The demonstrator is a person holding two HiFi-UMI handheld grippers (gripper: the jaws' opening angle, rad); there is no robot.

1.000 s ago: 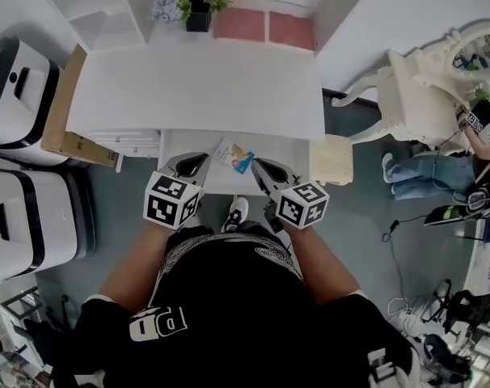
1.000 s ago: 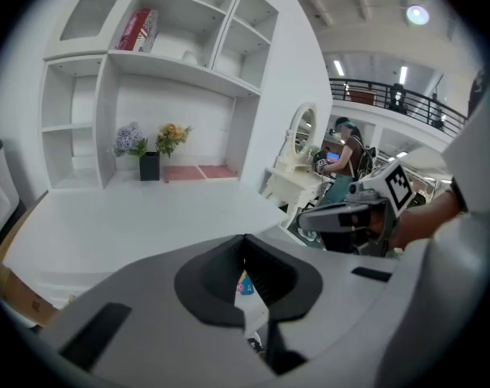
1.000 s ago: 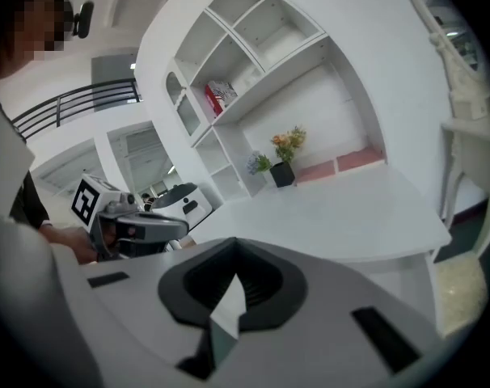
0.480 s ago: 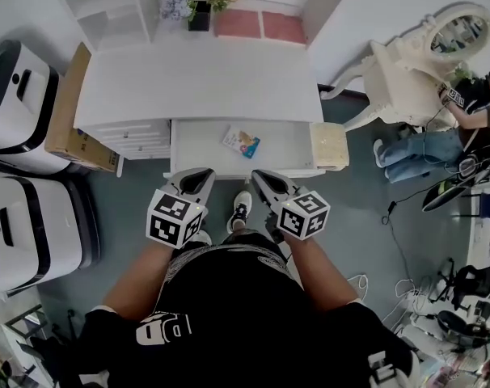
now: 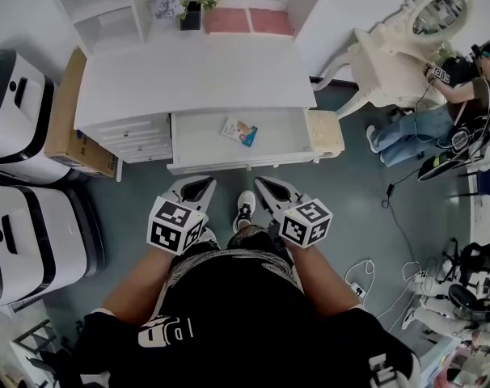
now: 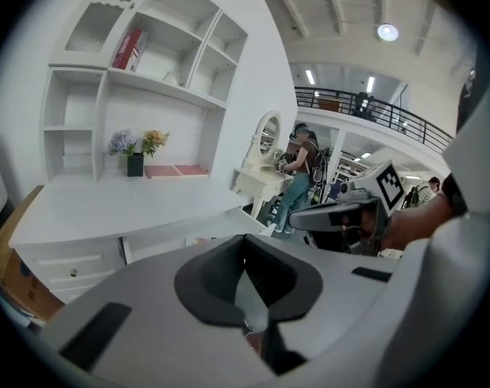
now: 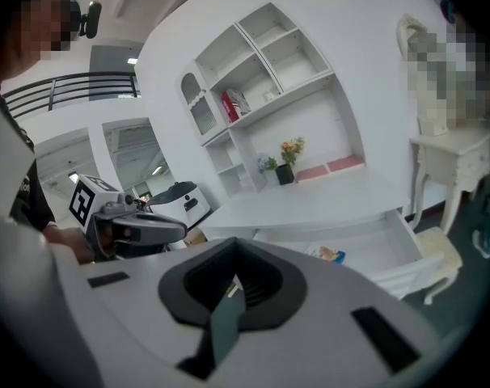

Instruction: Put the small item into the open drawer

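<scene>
The small item (image 5: 239, 130), a white and blue packet, lies flat inside the open drawer (image 5: 203, 142) of the white desk (image 5: 196, 71). My left gripper (image 5: 193, 187) and right gripper (image 5: 271, 189) hang side by side just in front of the drawer's front panel, over the grey floor. Both are shut with nothing between the jaws. The right gripper view shows its shut jaws (image 7: 229, 305), the packet (image 7: 331, 255) in the drawer (image 7: 378, 241) beyond, and the left gripper (image 7: 140, 229) alongside. In the left gripper view, that gripper (image 6: 249, 297) looks across at the desk.
A bank of shut side drawers (image 5: 136, 136) sits left of the open one, with a cardboard box (image 5: 63, 111) and two white machines (image 5: 19, 95) further left. A cushioned stool (image 5: 324, 133), a white vanity table (image 5: 390, 47) and a person (image 5: 463, 95) are to the right. Cables lie on the floor.
Both grippers have drawn back from over the drawer toward my body and now hang clear of its front panel. The packet stays in the drawer. Both stay shut.
</scene>
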